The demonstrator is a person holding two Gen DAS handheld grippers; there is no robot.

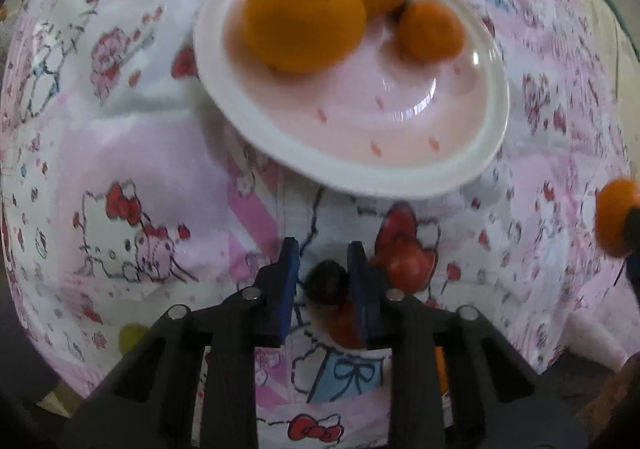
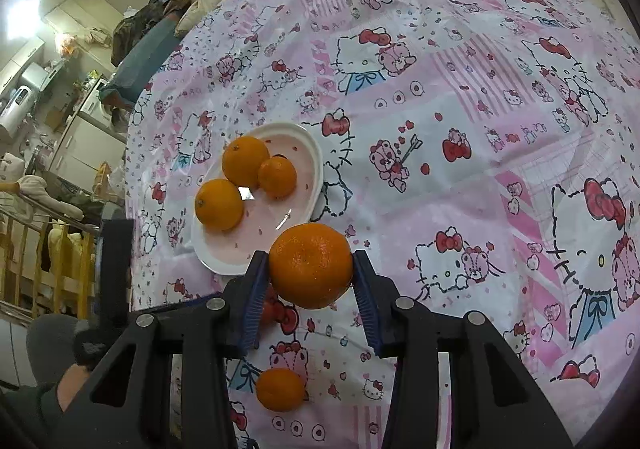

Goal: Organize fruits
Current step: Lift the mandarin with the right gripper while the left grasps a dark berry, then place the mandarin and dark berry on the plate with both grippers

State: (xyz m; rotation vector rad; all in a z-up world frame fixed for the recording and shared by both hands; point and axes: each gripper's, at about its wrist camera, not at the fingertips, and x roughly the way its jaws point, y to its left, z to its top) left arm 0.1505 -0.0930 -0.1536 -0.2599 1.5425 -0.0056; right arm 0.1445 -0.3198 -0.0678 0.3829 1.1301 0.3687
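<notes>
Right hand-held gripper (image 2: 310, 254): clamped part-way open on an orange (image 2: 311, 269), pads pressing on both flanks, fruit lifted clear of the pink printed cloth (image 2: 460, 189). Hangs just off the near rim of the plate (image 2: 317, 159), not yet over it.

Left hand-held gripper (image 1: 323, 249): pointed straight down at the cloth on the near side of the plate, jaws drawn in narrow around a small dark round thing (image 1: 326, 283). Looks pinched, though too blurred to vouch for a firm hold. Just beside its right finger, on the cloth, a small red fruit (image 1: 404, 269).

Further out, on the plate: three oranges (image 2: 245, 161) bunched toward the far and left side, bare plate on the side nearest the held orange. Off the plate, nearer the person, a loose orange (image 2: 280, 389) on the cloth.

Step in hand, by judgement: bringing a fourth orange to the plate while picking up a small piece beside it. Next for the right: carry forward over the bare part of the plate, lower until seated, then open gently, so as not to send the fruit rolling. For the left: lift only if the pinch holds.
</notes>
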